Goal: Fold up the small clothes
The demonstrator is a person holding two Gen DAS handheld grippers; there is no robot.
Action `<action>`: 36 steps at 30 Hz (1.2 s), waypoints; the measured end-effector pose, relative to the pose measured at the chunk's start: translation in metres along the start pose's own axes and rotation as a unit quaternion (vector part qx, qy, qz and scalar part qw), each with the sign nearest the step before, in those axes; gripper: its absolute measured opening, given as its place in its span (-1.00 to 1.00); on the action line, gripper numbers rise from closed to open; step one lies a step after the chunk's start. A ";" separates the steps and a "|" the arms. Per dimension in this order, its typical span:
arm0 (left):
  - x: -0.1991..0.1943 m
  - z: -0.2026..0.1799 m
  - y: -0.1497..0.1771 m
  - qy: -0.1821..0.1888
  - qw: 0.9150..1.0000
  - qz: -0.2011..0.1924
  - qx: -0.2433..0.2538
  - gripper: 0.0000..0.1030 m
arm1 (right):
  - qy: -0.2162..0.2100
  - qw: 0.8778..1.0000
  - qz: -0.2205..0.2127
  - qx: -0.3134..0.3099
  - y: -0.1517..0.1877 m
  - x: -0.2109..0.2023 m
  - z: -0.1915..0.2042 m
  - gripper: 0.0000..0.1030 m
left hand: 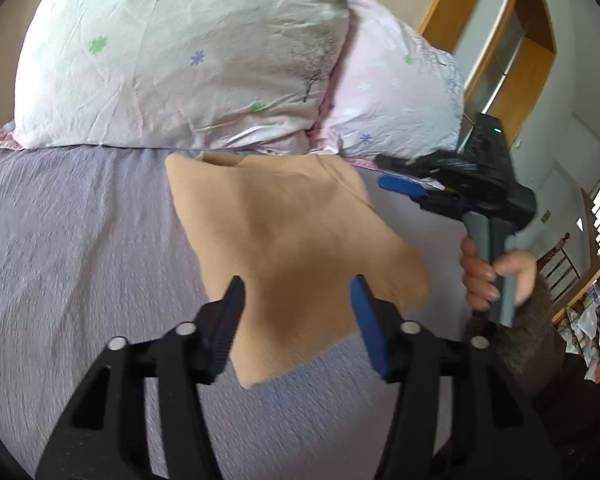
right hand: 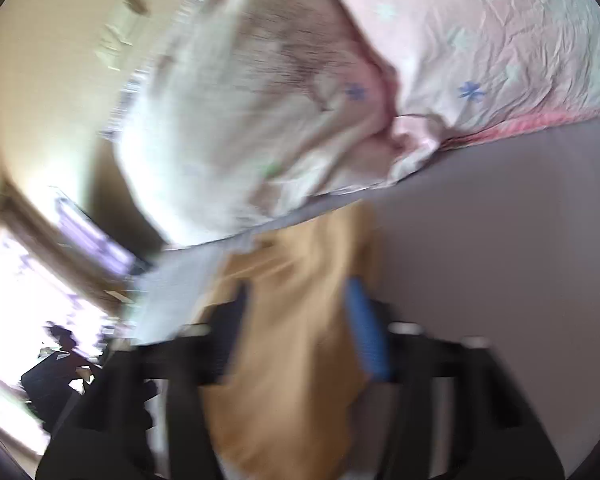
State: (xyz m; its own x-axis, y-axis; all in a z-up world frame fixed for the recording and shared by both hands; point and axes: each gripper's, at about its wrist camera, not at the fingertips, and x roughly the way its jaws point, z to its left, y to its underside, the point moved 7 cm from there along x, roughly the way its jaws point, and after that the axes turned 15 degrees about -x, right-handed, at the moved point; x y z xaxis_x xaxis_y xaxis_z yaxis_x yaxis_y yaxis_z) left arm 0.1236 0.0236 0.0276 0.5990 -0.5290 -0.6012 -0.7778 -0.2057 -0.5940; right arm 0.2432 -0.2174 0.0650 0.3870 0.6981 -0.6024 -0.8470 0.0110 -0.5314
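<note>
A small tan garment (left hand: 292,240) lies flat on the lilac bedspread (left hand: 80,240), its neck opening toward the pillows. My left gripper (left hand: 298,292) is open, its fingers spread above the garment's near part, holding nothing. My right gripper (left hand: 384,172) is in the left wrist view at the garment's far right corner, held by a hand, its jaws apart and empty. In the blurred right wrist view my right gripper (right hand: 296,304) is open with the tan garment (right hand: 284,360) lying between and under its fingers.
Two pink floral pillows (left hand: 180,60) (left hand: 392,88) lie at the head of the bed just beyond the garment. A wooden door frame (left hand: 500,40) and room furniture stand to the right. A bright window (right hand: 20,300) is at the left in the right wrist view.
</note>
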 end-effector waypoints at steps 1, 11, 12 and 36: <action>0.000 -0.003 0.003 0.005 1.000 0.004 0.002 0.34 | -0.031 1.000 0.004 0.001 0.009 -0.005 0.011 0.44; 0.006 0.001 0.034 -0.068 0.998 0.018 -0.006 0.95 | -0.027 0.998 0.057 0.023 0.074 -0.029 0.018 0.77; -0.004 0.006 0.037 -0.100 0.995 0.004 -0.006 0.96 | -0.007 0.999 0.045 0.003 0.075 -0.040 0.024 0.97; 0.015 0.048 0.076 -0.290 0.955 0.058 -0.027 0.97 | 0.282 0.933 0.162 -0.157 0.175 -0.022 0.046 0.97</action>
State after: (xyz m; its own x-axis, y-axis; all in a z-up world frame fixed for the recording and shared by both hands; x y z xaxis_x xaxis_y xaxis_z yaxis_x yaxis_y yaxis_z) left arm 0.0830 0.0397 -0.0526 0.5004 -0.0090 -0.8658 -0.8448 -0.2242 -0.4859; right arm 0.0692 -0.1979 0.0125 0.3347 0.1403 -0.9318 -0.8384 -0.4070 -0.3624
